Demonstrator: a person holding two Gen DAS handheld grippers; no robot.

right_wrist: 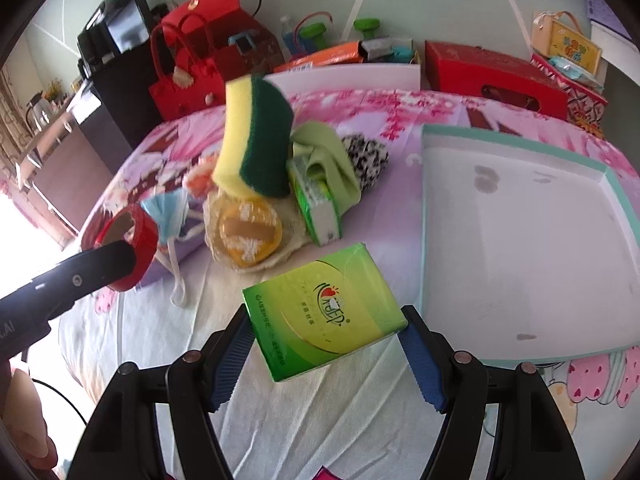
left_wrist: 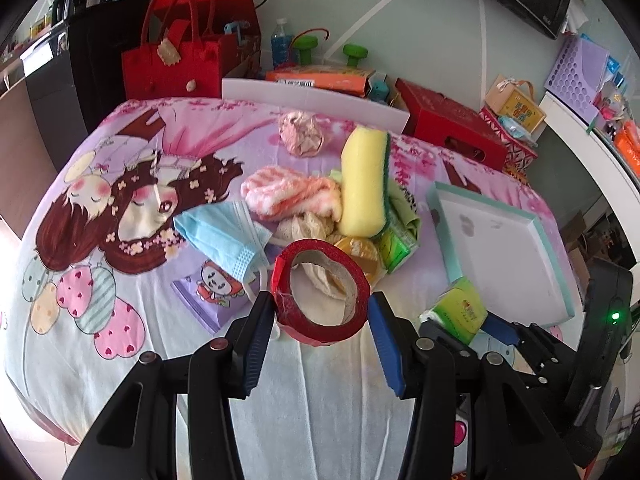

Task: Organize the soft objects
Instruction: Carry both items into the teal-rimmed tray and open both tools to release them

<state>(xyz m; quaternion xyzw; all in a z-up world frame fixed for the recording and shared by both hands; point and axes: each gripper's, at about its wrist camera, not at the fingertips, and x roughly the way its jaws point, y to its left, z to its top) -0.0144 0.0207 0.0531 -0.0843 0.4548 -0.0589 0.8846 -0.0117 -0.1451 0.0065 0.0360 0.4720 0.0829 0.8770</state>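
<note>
Left gripper [left_wrist: 320,312]: its blue pads are clamped on a red tape roll [left_wrist: 320,292], one pad on each side of the ring; the roll is tilted and held up above the cartoon-print sheet [left_wrist: 120,240], near the sheet's front edge.
Face mask [left_wrist: 224,236]: pale blue, lying on the sheet just left of the pile, its ear loops trailing toward the tape roll.
Striped fluffy cloth [left_wrist: 288,196]: pink and white, at the left side of the pile in the middle of the sheet.
Crumpled pink cloth [left_wrist: 302,134]: apart from the pile, near the sheet's far edge.
Sponge [left_wrist: 366,184]: yellow with a green scouring face, standing on end atop the pile, leaning.
Orange disc [right_wrist: 248,232]: round, in a beige net, at the front of the pile below the sponge.
Green cloth [right_wrist: 328,160]: draped over a second green tissue pack [right_wrist: 316,208] on the pile's right side; a black-and-white fluffy item [right_wrist: 368,156] lies behind it.
Right gripper [right_wrist: 326,344]: fingers pressed on the two short ends of a green tissue pack [right_wrist: 324,312], held off the sheet beside the tray's left front corner.
Tray [right_wrist: 424,220]: white with a teal rim, at the sheet's right edge; nothing lies in it.
</note>
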